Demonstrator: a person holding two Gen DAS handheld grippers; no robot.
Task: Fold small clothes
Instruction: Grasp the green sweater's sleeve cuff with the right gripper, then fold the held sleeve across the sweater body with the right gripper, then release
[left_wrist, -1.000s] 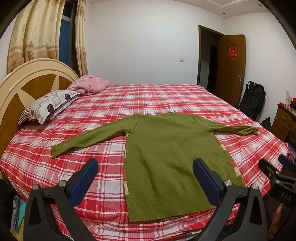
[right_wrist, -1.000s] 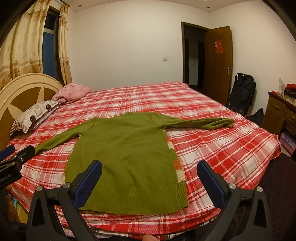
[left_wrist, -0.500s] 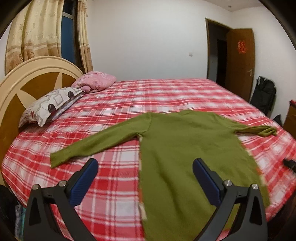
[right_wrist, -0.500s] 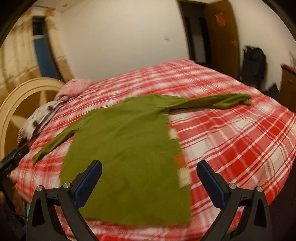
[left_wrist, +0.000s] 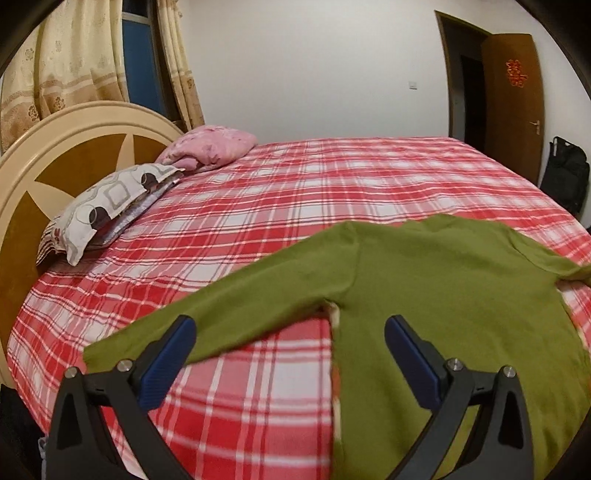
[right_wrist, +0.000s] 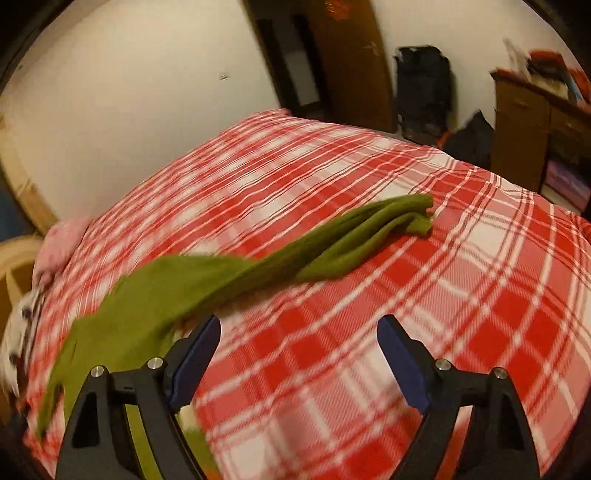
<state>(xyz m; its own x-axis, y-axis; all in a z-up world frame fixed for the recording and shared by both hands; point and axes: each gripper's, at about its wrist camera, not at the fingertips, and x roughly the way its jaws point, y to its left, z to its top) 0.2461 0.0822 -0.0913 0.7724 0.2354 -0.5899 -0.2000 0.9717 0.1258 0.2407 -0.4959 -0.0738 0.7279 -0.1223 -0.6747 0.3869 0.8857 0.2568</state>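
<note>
A green long-sleeved sweater (left_wrist: 436, 295) lies flat on the red plaid bed (left_wrist: 295, 206), sleeves spread out. My left gripper (left_wrist: 290, 350) is open and empty, hovering over the sweater's left sleeve (left_wrist: 207, 325) near the armpit. In the right wrist view the sweater (right_wrist: 177, 291) lies at the left and its right sleeve (right_wrist: 369, 232) stretches to the right, cuff bunched. My right gripper (right_wrist: 297, 354) is open and empty above the bedsheet (right_wrist: 443, 295) just below that sleeve. The right wrist view is motion-blurred.
Two pillows, a patterned one (left_wrist: 107, 206) and a pink one (left_wrist: 210, 147), lie by the wooden headboard (left_wrist: 55, 166). A brown door (left_wrist: 513, 99) and a black bag (left_wrist: 565, 173) stand at the right wall. A wooden dresser (right_wrist: 535, 122) stands beyond the bed's right edge.
Both grippers moved forward and lower over the bed. The left swung toward the left sleeve, the right tilted and swung toward the right sleeve. Both stay open.
</note>
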